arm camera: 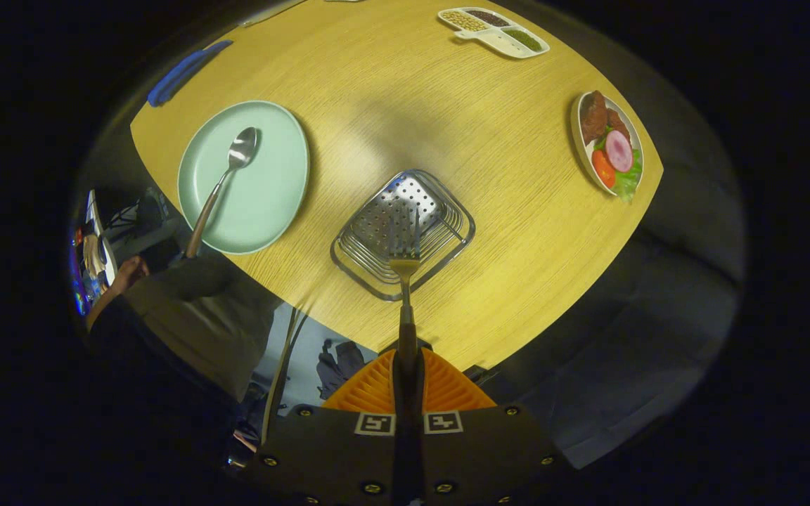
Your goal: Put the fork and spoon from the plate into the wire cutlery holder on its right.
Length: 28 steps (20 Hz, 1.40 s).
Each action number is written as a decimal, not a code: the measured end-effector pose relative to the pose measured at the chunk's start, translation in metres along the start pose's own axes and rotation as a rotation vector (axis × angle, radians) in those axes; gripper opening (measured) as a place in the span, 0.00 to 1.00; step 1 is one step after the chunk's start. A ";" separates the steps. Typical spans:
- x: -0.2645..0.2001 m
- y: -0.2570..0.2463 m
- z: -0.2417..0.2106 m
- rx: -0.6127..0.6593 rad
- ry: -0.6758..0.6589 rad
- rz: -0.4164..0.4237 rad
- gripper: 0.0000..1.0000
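The hand-held gripper [407, 365] pinches the fork [403, 263] by its handle, tines pointing straight ahead over the holder [447, 242]. The spoon [226, 176] lies on the plate [278, 190], left of the holder.

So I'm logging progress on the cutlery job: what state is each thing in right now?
gripper: shut on the fork's handle
fork: held, tines over the wire cutlery holder
wire cutlery holder: upright on the table, no cutlery resting in it
spoon: lying on the plate
plate: holds the spoon
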<state>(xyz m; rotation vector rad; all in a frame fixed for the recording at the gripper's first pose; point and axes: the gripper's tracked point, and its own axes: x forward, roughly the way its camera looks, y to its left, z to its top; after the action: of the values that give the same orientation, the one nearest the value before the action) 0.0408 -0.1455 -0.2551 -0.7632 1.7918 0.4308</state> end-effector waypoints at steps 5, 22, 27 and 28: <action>0.017 -0.004 0.019 -0.023 0.067 -0.017 0.01; -0.009 -0.005 0.033 0.140 -0.087 0.127 0.42; -0.031 0.015 0.025 0.217 -0.213 0.168 0.42; -0.034 0.022 0.022 0.224 -0.229 0.177 0.42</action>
<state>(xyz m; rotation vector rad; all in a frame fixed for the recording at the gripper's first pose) 0.0483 -0.1059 -0.2328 -0.3845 1.6629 0.4072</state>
